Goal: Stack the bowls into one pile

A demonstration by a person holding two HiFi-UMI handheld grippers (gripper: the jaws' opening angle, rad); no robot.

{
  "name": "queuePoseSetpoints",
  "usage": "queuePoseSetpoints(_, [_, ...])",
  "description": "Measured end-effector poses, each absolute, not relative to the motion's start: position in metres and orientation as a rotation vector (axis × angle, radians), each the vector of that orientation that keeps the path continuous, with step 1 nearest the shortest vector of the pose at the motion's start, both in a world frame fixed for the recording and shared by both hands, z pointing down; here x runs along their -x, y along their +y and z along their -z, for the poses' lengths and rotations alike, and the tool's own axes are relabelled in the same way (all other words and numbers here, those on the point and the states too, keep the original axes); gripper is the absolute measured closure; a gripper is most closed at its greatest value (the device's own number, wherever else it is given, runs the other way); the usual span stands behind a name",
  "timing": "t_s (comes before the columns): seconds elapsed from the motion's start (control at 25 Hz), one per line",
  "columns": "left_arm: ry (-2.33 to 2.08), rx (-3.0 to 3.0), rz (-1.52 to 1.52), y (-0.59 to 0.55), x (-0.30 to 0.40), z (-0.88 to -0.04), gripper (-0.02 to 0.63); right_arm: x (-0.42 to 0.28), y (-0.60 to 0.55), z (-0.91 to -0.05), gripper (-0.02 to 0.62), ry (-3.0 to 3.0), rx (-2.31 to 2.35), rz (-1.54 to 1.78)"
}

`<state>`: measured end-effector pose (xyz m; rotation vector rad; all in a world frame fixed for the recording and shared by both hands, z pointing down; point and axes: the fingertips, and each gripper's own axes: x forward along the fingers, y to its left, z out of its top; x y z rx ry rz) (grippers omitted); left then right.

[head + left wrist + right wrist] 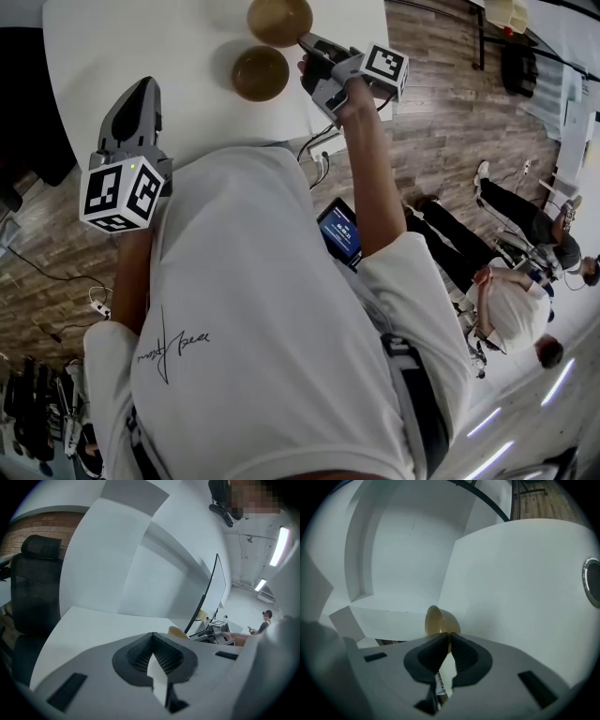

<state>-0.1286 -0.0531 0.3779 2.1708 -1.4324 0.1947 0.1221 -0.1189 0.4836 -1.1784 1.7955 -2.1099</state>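
Left claw (141, 86) closed, right claw (306, 40) pinching rim of glossy brown bowl (278, 19), 2nd brown bowl (261, 74) beside

Your farther bowl (279, 19) and nearer bowl (261, 73) both plain amber-brown, your table (122, 47) flat white, your left gripper (145, 84) and right gripper (304, 40) grey with black ribbed pads (166, 659) and black-and-white square-marker cubes (117, 192), your shirt (262, 309) white with black script, the floor (441, 122) grey-brown wood planks

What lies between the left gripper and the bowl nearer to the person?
Nothing but bare white table lies between the left gripper and the nearer bowl, as the head view shows.
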Motion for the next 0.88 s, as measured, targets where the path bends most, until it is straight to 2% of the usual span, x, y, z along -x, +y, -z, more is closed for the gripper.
queuePoseSetpoints(0.88, [-1.384, -2.177, -0.183, -0.079, 0.12, -0.383, 0.6, -0.121, -0.111, -0.488, 0.569, 1.766, 1.175, 2.149])
